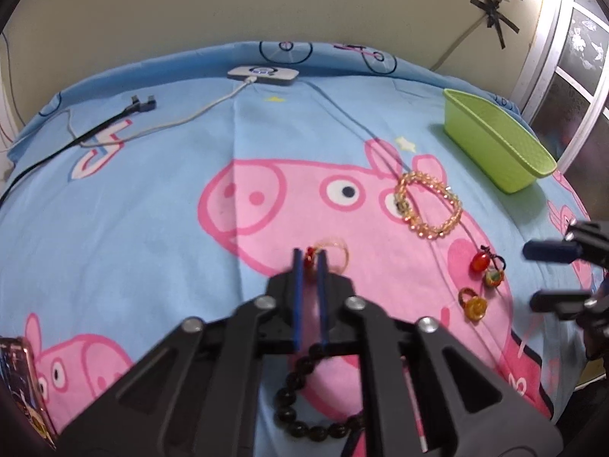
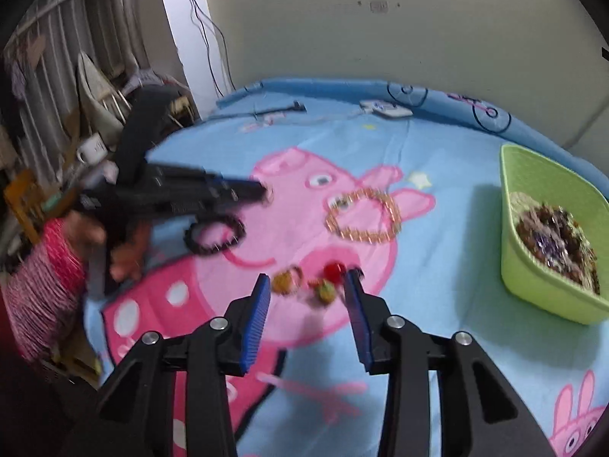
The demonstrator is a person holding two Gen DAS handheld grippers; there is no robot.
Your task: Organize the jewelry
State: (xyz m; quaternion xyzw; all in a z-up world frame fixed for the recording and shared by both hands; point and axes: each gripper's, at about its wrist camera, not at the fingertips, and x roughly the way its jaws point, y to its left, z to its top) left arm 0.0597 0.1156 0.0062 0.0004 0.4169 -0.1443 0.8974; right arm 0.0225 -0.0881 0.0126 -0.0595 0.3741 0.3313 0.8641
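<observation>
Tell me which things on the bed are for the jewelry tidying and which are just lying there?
For the job:
gold bead bracelet
black bead bracelet
thin ring with a red bead, at the left gripper
little fruit-bead rings, near the right gripper
green basket

Just lying about:
white charger box
black cable
phone

On the bed (image 1: 152, 198), the beaded bracelet (image 1: 428, 205) lies ahead and to the right of my left gripper (image 1: 310, 257). The basket (image 1: 495, 141) sits behind it, farther right. Three small rings (image 1: 483, 285) lie nearer me, between both grippers. Another bracelet (image 1: 304, 400) lies under my left gripper.
</observation>
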